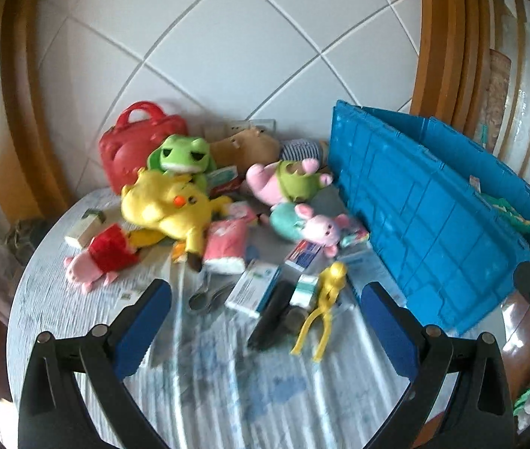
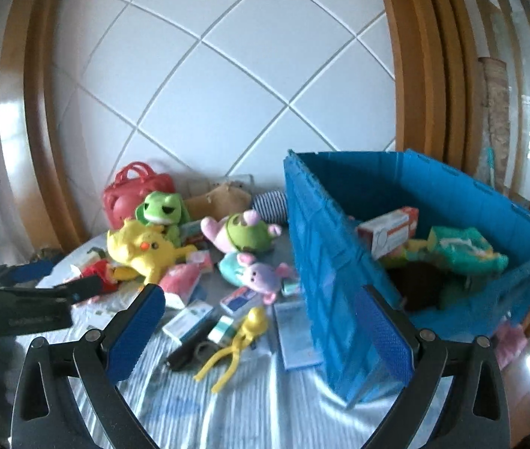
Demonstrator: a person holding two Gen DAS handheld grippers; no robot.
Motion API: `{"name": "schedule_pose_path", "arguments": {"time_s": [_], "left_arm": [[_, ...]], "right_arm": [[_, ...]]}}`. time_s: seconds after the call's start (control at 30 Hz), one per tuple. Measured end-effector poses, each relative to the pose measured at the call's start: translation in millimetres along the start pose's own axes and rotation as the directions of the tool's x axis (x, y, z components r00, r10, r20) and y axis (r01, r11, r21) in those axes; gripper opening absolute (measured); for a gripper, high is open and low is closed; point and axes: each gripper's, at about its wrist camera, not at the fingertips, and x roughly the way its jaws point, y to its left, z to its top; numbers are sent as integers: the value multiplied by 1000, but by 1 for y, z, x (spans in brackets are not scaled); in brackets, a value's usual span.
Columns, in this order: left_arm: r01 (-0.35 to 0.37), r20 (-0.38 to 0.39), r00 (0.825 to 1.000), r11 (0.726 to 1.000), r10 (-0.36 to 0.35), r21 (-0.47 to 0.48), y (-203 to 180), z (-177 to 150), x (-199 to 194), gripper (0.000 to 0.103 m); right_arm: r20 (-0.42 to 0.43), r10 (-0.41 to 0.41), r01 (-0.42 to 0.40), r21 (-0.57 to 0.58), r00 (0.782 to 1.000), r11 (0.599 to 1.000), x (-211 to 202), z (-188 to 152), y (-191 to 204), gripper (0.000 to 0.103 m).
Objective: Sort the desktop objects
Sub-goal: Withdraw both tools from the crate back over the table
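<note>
Both tools are hovering over the near edge of the tabletop (image 1: 78,299), spread wide and gripping nothing: the left tool (image 1: 265,321) and the right tool (image 2: 268,325). The nearest loose piece is the yellow clip toy (image 1: 323,308), lying almost straight ahead of the left tool, just beside a dark flat object (image 1: 272,316) and small cartons. Its long axis is running from near edge to far edge, slightly slanted, the round head pointing away toward the plush pile and the two legs splaying toward the tools. The blue crate (image 2: 452,194) is sitting at the right edge, nearer the right tool, already holding several items. A grasp across the toy's narrow body looks likeliest.
</note>
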Motion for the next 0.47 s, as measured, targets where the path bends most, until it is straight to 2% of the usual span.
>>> {"name": "schedule_pose_path", "arguments": {"time_s": [0.27, 0.47], "left_arm": [[-16, 6, 1000, 1000, 16, -6, 36, -22, -25, 103], [-18, 19, 1000, 1000, 18, -16, 48, -23, -34, 103]], "right_arm": [[-6, -54, 54, -38, 999, 998, -27, -22, 51, 103], [-3, -75, 75, -37, 997, 996, -31, -25, 61, 103]]}}
